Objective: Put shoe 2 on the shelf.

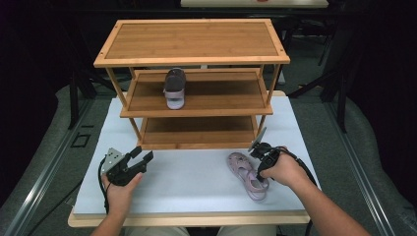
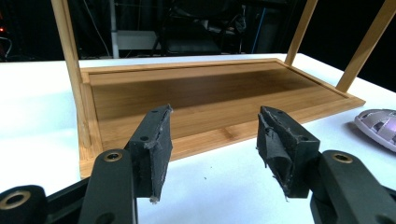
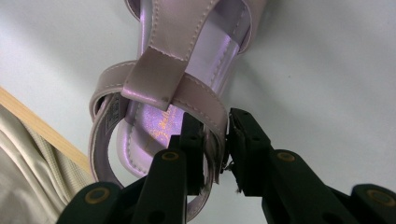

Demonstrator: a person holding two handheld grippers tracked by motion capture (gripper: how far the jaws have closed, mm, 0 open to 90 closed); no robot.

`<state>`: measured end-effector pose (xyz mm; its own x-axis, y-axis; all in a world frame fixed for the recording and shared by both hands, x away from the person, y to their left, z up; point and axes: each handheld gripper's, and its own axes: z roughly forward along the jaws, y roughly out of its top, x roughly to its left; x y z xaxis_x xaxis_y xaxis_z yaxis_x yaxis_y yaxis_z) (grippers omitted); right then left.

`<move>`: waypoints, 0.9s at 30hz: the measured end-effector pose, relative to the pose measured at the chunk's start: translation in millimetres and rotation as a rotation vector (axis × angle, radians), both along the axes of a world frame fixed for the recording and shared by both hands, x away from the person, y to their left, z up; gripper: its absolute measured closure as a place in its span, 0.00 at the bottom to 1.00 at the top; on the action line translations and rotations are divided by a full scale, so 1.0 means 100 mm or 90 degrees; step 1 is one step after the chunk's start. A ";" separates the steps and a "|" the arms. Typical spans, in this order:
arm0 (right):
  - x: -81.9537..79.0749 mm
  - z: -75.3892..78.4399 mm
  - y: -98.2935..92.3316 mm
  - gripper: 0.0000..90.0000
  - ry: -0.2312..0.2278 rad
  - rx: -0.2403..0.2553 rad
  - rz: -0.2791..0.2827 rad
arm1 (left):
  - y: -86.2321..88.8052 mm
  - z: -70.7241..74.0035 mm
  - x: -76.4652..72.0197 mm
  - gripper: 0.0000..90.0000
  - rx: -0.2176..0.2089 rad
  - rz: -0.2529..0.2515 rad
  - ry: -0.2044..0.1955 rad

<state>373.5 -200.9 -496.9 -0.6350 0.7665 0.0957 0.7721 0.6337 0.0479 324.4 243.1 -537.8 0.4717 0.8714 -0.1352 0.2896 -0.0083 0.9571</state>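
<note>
Nearest the person, the right gripper (image 3: 215,149) has its jaws pinched on the heel strap of the pink sandal (image 1: 247,176), which lies on the white table (image 1: 196,177) near its front right; that strap looks a sensible handle, since it stands clear of the sole. The left gripper (image 2: 212,144) hovers with jaws wide and empty at front left, seemingly waiting. Beyond them the rack (image 1: 192,64) holds the other sandal (image 1: 175,87) on its middle shelf, so I judge this one will join it.
</note>
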 end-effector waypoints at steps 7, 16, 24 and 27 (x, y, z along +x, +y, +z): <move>0.00 -0.02 0.02 0.89 -0.005 -0.012 0.005 | 0.02 0.00 0.00 0.50 -0.002 0.003 0.001; -0.01 -0.02 0.03 0.92 -0.007 -0.016 0.008 | 0.03 0.00 0.00 0.50 -0.006 0.007 0.000; -0.08 -0.01 0.00 0.93 -0.044 0.005 0.015 | 0.04 0.00 0.00 0.50 -0.006 0.007 -0.002; -0.15 -0.02 -0.07 0.93 -0.078 0.033 0.009 | 0.05 0.00 0.00 0.50 -0.006 0.010 -0.002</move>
